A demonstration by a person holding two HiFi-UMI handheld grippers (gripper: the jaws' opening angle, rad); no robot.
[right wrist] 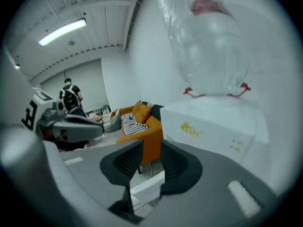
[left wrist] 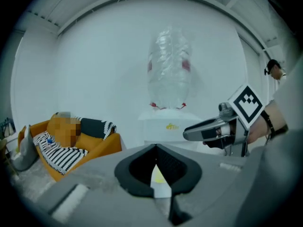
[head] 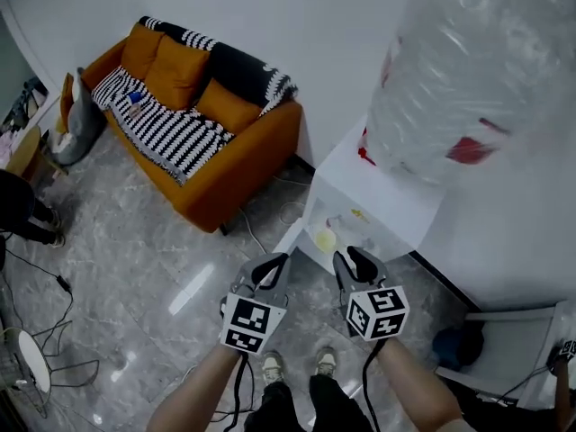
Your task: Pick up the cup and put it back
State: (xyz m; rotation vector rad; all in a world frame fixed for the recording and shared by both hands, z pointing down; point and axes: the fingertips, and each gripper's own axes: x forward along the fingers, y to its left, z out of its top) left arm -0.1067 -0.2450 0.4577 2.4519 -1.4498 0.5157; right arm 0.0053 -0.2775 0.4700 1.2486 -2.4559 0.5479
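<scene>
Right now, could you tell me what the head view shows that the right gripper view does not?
Only the head view shows the person's shoes and what looks like a yellow cup in the recess of the water dispenser. Only the right gripper view shows the ceiling light and a person far back. Both show the orange sofa, that dispenser, its bottle and the left gripper.

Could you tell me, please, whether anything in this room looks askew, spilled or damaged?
Nothing looks spilled or damaged. The one untidy thing is the striped blanket: it lies crooked across the orange sofa, running diagonally over the seat with its lower edge hanging over the front.
</scene>
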